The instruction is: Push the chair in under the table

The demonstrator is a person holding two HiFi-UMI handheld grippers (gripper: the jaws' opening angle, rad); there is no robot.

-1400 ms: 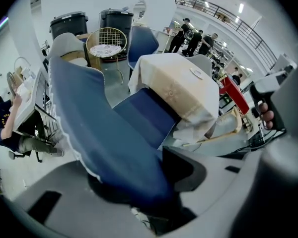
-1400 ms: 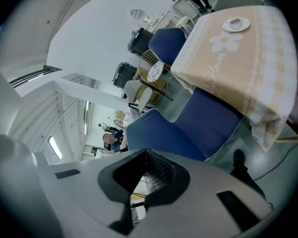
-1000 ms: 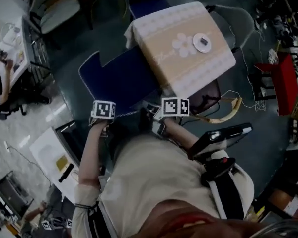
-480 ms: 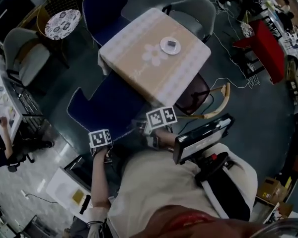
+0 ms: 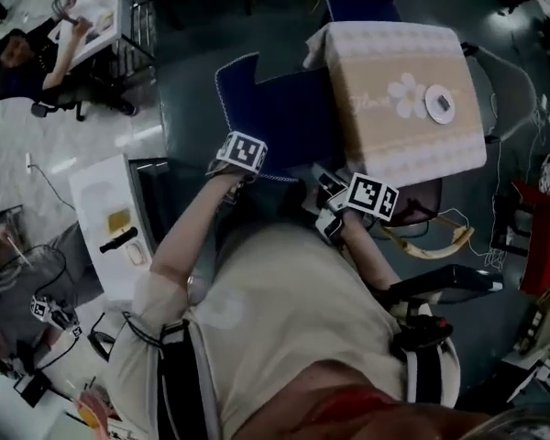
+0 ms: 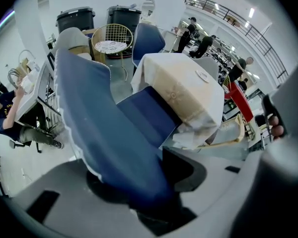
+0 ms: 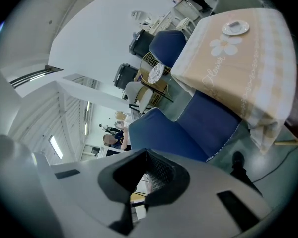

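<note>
So the blue chair (image 5: 289,122) sits at the left side of the table (image 5: 385,149) in the head view. The front of the seat is tucked under the hanging edge of the beige tablecloth, w/ the rest of the seat and the whole backrest sticking out. Its back-to-front line runs pretty much straight at the table: seat faces in, backrest upright on the side away from it, nearest the person. The left gripper (image 6: 144,182) points steeply down and is clamped on the backrest's top edge, jaws partway apart w/ the padded blue back filling the gap btw them. The right gripper (image 7: 145,177) is over by the near corner of the table, tilted down a bit, jaws fully together w/ nothing in them. On the table there's a small white plate (image 5: 439,104) right beside the flower print on the cloth. A light wooden chair (image 5: 431,241) is pushed in at the adjoining side.
</note>
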